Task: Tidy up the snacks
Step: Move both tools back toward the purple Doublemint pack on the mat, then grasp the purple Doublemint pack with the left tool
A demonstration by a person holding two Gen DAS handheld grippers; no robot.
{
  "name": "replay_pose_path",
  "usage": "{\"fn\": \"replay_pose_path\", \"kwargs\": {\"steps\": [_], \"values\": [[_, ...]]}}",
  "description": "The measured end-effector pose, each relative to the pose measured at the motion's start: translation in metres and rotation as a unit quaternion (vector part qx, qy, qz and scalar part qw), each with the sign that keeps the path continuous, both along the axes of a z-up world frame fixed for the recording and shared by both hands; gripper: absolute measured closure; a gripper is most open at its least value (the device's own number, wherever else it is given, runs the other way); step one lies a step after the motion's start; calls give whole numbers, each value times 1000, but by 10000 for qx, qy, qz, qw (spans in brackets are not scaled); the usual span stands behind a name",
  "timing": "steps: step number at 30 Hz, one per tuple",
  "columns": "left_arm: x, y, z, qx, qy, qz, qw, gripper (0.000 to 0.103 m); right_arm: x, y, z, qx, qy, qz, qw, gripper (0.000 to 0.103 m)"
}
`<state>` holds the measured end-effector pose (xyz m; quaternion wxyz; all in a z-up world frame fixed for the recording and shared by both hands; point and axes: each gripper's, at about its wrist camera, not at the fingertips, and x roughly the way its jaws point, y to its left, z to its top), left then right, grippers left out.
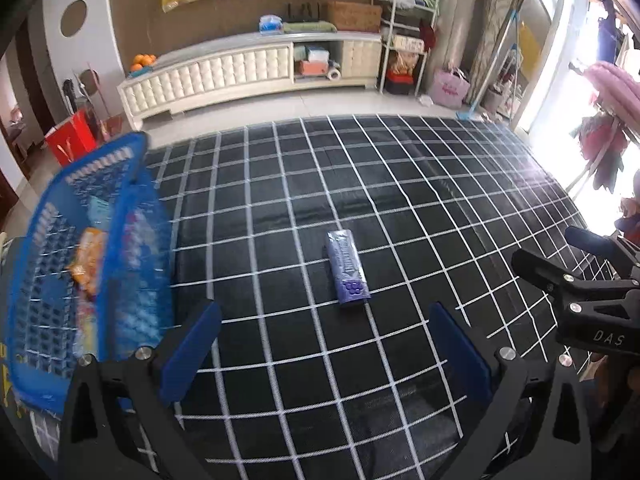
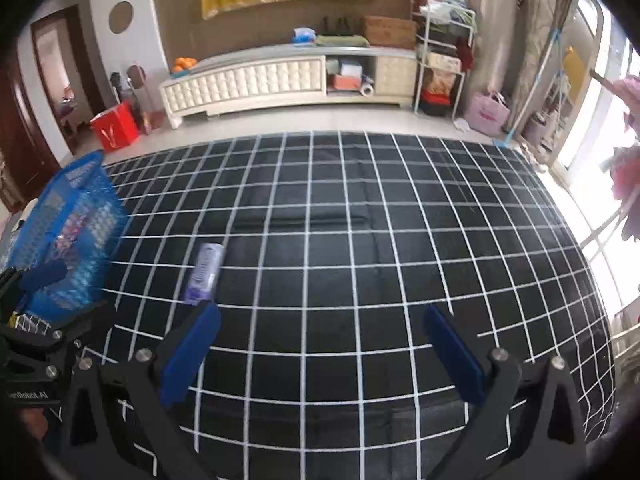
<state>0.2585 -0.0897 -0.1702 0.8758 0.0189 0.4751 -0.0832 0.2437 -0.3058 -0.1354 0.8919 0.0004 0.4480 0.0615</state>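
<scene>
A purple snack pack [image 1: 347, 267] lies flat on the black grid-patterned cloth [image 1: 400, 200], lengthwise away from me. My left gripper [image 1: 326, 340] hovers open just short of it, nothing between its blue pads. At the left stands a blue mesh basket [image 1: 48, 320] holding several snack packets, an orange one [image 1: 86, 264] among them. In the right wrist view the same purple pack [image 2: 204, 267] lies ahead-left of my right gripper [image 2: 320, 344], which is open and empty; the basket [image 2: 92, 200] is at its far left. The right gripper's body [image 1: 592, 300] shows at the left view's right edge.
Beyond the cloth's far edge lies tiled floor [image 2: 320, 120], then a long white cabinet [image 2: 288, 76] against the wall. A red bag [image 2: 114, 126] sits on the floor at left, a pink bag [image 2: 486, 114] and a metal rack [image 2: 440, 60] at right.
</scene>
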Motion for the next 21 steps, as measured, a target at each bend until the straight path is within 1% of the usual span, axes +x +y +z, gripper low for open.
{"fn": "replay_pose_path", "kwargs": {"steps": [2, 6, 8, 10, 12, 14, 17, 19, 21], "values": [[9, -3, -9, -18, 120, -20, 9999, 0, 4, -2, -5, 26, -51, 11, 10000, 0], [28, -9, -28, -24, 314, -102, 9995, 0, 10, -7, -16, -155, -210, -71, 9996, 0], [38, -11, -39, -86, 455, -135, 9988, 0, 16, -11, -23, -128, -134, -117, 9998, 0], [45, -12, -48, -148, 548, -152, 9983, 0, 23, -14, -31, 4, -74, -88, 9999, 0], [51, -13, -55, -161, 634, -182, 9977, 0, 31, -14, -41, -50, 157, -113, 9998, 0], [58, -15, -61, -133, 672, -218, 9974, 0, 36, -17, -43, -74, 217, -210, 9995, 0], [70, -20, -69, -71, 758, -264, 9967, 6, 37, -21, -44, -110, 256, -334, 9991, 0], [76, -21, -76, -10, 892, -277, 9956, 12, 39, -22, -48, -154, 365, -377, 9985, 0], [78, -23, -81, -3, 947, -289, 9951, 20, 39, -25, -51, -64, 469, -439, 9979, 0]]}}
